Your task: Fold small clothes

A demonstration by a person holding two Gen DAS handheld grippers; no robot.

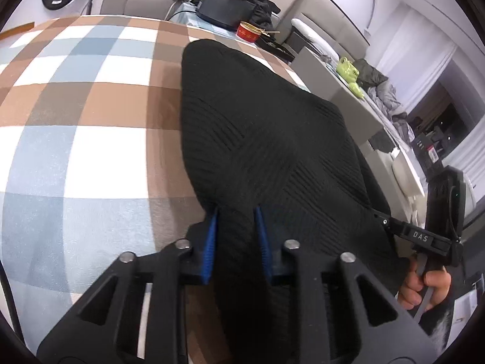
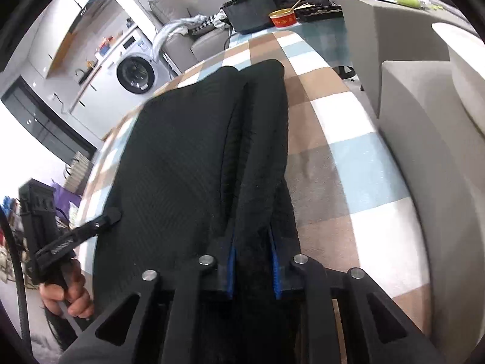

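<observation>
Below both cameras, a black ribbed garment (image 1: 266,139) lies on a checked cloth (image 1: 81,115) of brown, blue and white. The left gripper (image 1: 237,212) is clamped on the garment's near left edge, its blue pads (image 1: 212,242) pinching fabric. The right gripper (image 2: 251,236) likewise grips a folded ridge at the near right edge. Far off, a red bowl (image 2: 282,18) sits beyond the cloth.
</observation>
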